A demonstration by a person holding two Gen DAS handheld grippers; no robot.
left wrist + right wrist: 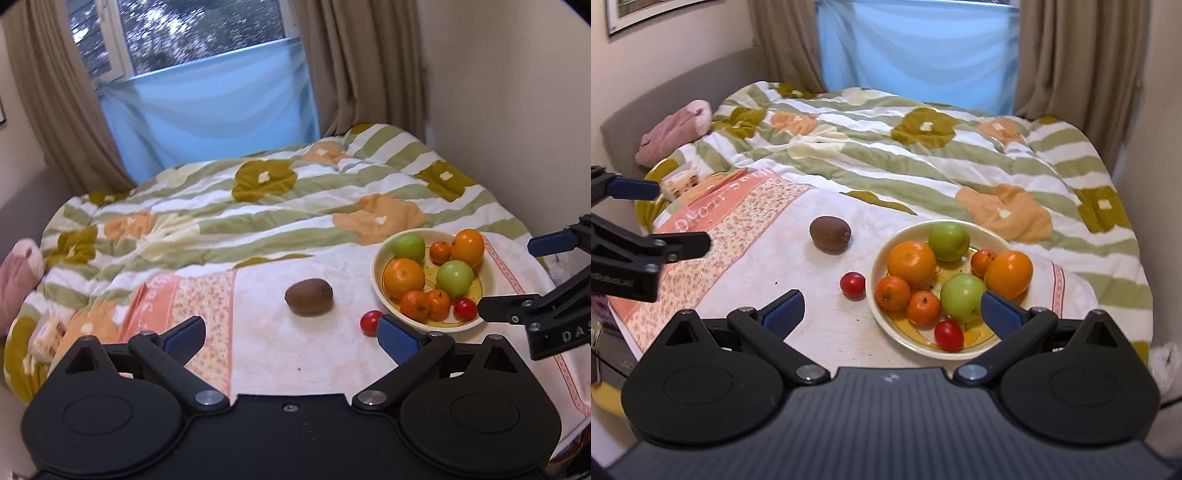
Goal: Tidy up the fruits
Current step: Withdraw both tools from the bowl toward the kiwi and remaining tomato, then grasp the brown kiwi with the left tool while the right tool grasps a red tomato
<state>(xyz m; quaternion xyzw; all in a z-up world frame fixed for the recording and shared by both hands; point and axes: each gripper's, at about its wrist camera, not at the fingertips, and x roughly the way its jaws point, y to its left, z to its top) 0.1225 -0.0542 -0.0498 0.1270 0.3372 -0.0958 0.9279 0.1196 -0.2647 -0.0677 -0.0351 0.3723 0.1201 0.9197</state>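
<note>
A cream bowl point(380, 291) point(882, 317) on a pink-and-white towel holds two green apples, oranges, small tangerines and a red cherry tomato point(948, 335). A brown kiwi point(309, 296) point(830, 234) lies on the towel left of the bowl. A second cherry tomato point(371, 322) point(852, 284) lies on the towel beside the bowl's near-left rim. My left gripper point(293, 338) is open, low over the towel, with the kiwi just ahead. My right gripper point(892, 312) is open, its fingers spanning the bowl's near side. Each gripper shows at the other view's edge.
The towel point(258, 350) point(768, 258) lies on a bed with a green-striped floral quilt point(258, 206). A pink soft item point(676, 133) and a small packet point(679, 182) sit at the left. Curtains point(369, 62) and a window stand behind; a wall point(517, 92) runs along the right.
</note>
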